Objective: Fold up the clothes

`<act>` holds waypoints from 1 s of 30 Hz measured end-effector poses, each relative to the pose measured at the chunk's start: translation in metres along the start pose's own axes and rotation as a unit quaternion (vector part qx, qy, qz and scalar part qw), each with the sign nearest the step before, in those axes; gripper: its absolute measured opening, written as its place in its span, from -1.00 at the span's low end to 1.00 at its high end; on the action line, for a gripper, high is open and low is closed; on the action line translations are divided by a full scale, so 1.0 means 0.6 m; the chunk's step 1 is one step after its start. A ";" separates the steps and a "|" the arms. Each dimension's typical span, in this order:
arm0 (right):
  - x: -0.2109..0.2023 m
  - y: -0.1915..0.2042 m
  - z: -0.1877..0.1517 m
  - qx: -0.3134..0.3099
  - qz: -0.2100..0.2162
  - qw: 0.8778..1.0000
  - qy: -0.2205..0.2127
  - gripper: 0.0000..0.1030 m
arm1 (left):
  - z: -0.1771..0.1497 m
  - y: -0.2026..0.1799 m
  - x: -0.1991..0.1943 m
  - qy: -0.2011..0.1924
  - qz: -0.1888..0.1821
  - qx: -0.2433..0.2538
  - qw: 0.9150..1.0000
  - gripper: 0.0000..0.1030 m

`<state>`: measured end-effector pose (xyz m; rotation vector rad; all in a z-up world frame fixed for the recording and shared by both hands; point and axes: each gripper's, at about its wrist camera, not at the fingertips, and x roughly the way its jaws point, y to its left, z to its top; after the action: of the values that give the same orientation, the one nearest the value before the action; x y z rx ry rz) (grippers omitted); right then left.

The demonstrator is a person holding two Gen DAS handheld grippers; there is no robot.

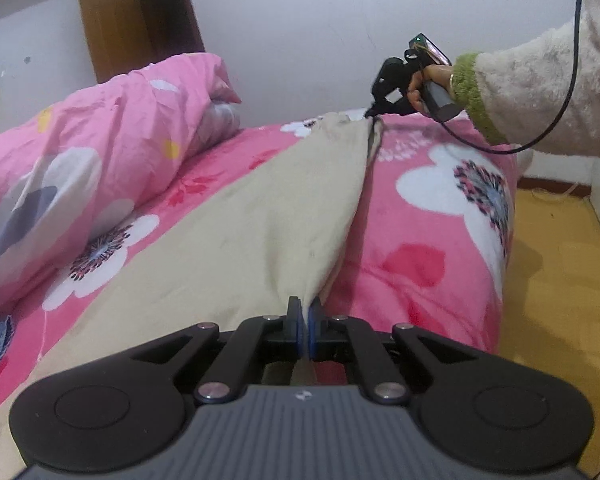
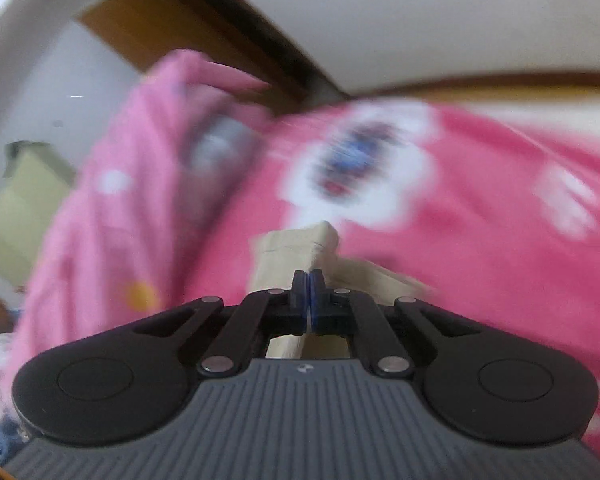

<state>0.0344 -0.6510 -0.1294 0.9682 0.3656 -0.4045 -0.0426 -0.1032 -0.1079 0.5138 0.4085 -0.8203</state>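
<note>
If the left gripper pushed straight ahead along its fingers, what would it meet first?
The beige garment that the left gripper already pinches; the cloth stretches ahead along the pink bedspread toward the right gripper, though depth is unclear.

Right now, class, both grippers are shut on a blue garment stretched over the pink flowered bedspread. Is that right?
Not quite. The garment is beige, not blue, as the left wrist view shows. The left gripper and right gripper are both shut on it over the pink flowered bedspread.

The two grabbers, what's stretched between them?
The beige garment, pinched by left gripper and right gripper, seen in the left wrist view.
</note>
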 end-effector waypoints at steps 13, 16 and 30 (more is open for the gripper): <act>-0.013 -0.038 -0.017 -0.025 -0.010 0.999 -0.017 -1.00 | 0.004 -0.018 0.003 0.015 0.016 0.029 0.999 -0.92; -0.013 -0.040 -0.021 -0.037 -0.009 0.999 -0.018 -1.00 | 0.004 -0.019 0.009 0.028 0.010 0.033 0.999 -0.86; -0.087 0.081 -0.062 -0.307 -0.020 0.950 -0.058 -0.89 | 0.026 0.061 -0.047 -0.003 -0.067 -0.163 0.984 -0.38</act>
<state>0.0085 -0.5862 -0.0895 0.3265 0.3734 -0.3498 -0.0295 -0.0749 -0.0706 0.1808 0.5640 -0.8641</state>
